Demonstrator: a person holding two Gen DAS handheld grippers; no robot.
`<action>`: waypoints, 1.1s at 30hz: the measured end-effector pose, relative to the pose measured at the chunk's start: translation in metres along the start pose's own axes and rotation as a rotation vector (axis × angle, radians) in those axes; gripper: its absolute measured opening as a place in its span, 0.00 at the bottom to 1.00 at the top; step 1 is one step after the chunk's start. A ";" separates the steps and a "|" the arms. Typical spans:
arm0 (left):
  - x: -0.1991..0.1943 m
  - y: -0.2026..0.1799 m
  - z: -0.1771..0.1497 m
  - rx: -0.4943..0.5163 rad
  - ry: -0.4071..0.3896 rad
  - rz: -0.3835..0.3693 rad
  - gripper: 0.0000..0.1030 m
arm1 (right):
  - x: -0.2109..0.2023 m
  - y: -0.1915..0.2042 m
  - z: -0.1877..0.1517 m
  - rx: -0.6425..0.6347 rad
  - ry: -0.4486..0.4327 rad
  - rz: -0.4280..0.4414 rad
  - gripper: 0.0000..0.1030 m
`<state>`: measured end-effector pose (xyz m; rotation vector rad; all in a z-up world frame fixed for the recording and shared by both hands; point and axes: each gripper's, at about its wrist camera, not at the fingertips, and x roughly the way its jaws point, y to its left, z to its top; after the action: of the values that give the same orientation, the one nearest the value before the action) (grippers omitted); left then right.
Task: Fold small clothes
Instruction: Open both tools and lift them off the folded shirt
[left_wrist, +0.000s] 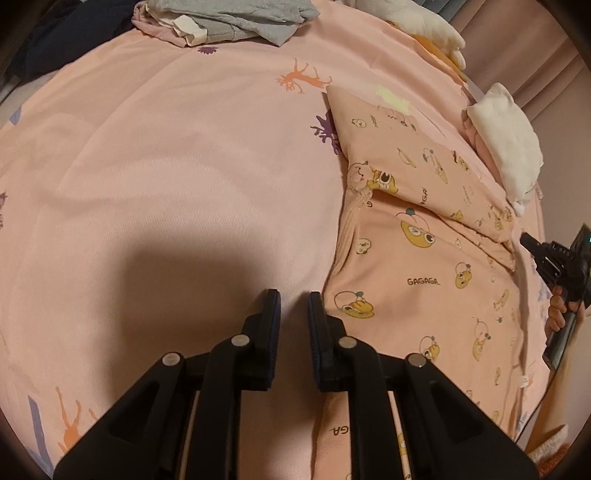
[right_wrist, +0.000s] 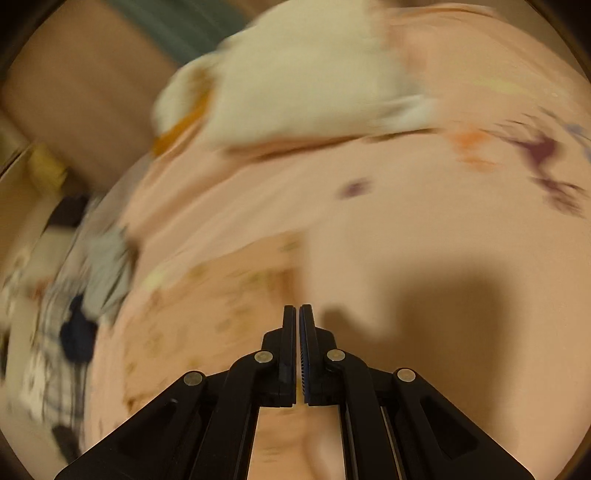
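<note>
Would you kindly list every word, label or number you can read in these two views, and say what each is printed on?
"GAGAGA" – printed on the pink cartoon-print garment, readable at.
"GAGA" – same garment, running sideways on the folded-over part; the rest is hidden.
"GA." – same garment, upside down near the bottom edge.
Small white tag on the garment: too small to read.
Right wrist view: motion-blurred, nothing readable.

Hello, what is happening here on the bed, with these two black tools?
A person is folding small clothes on a pink bedsheet, with a handheld claw in each hand. The left claw is open and holds nothing, just beside a pink printed garment that already lies partly folded. The right claw is shut; its view is blurred, so whether it pinches fabric cannot be told. More clothes are piled at the far edge.
</note>
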<state>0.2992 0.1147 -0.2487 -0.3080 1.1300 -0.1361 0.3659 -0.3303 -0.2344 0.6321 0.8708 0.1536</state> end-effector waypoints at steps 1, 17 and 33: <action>0.000 -0.003 0.000 0.002 0.001 0.014 0.15 | 0.010 0.012 -0.005 -0.038 0.035 0.004 0.04; -0.057 -0.017 -0.098 0.010 -0.088 -0.069 0.78 | -0.137 -0.020 -0.127 -0.060 -0.076 -0.173 0.72; -0.068 -0.019 -0.181 -0.162 -0.091 -0.383 0.79 | -0.131 -0.053 -0.212 0.295 0.009 0.057 0.75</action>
<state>0.1076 0.0827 -0.2549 -0.6679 0.9835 -0.3657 0.1145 -0.3255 -0.2784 0.9325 0.8922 0.0791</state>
